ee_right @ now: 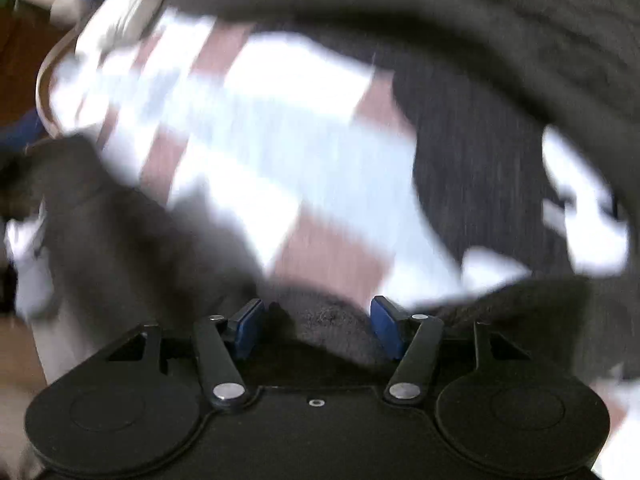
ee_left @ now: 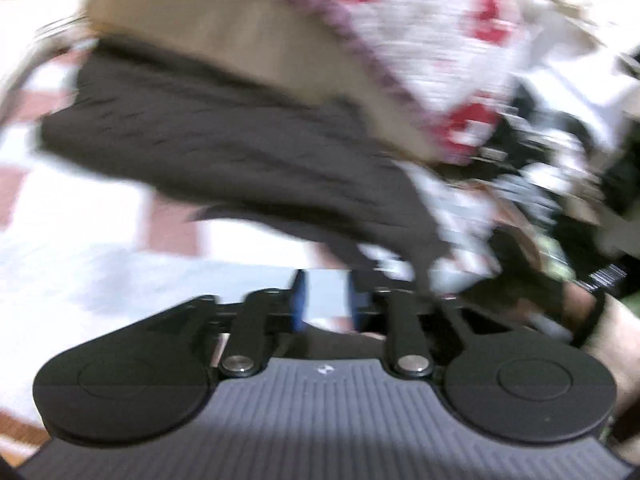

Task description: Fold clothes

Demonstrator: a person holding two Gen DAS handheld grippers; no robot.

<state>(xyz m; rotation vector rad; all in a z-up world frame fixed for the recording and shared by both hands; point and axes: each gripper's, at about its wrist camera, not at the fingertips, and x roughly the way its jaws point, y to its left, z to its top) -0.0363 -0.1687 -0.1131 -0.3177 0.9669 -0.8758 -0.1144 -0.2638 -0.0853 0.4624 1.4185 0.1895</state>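
Blue pads of the right gripper (ee_right: 318,326) stand apart with a fold of the dark garment (ee_right: 480,92) bunched between them; whether both pads bear on the cloth cannot be told, so the hold looks loose at best. Left gripper (ee_left: 326,300) shows its pads parted with only pale surface in the gap, nothing pinched; a corner of the garment (ee_left: 224,148) trails just beside its right finger. Garment hangs in the air, stretched between the two views above a white-and-brown checked sheet (ee_left: 100,208); a red-and-white cloth (ee_left: 432,52) lies behind it. Both views are smeared by motion. Risks, as judged: the cloth may slip from the open right jaws, drop and crumple; the empty left gripper may close on the sheet or a wrong layer, skewing the fold.
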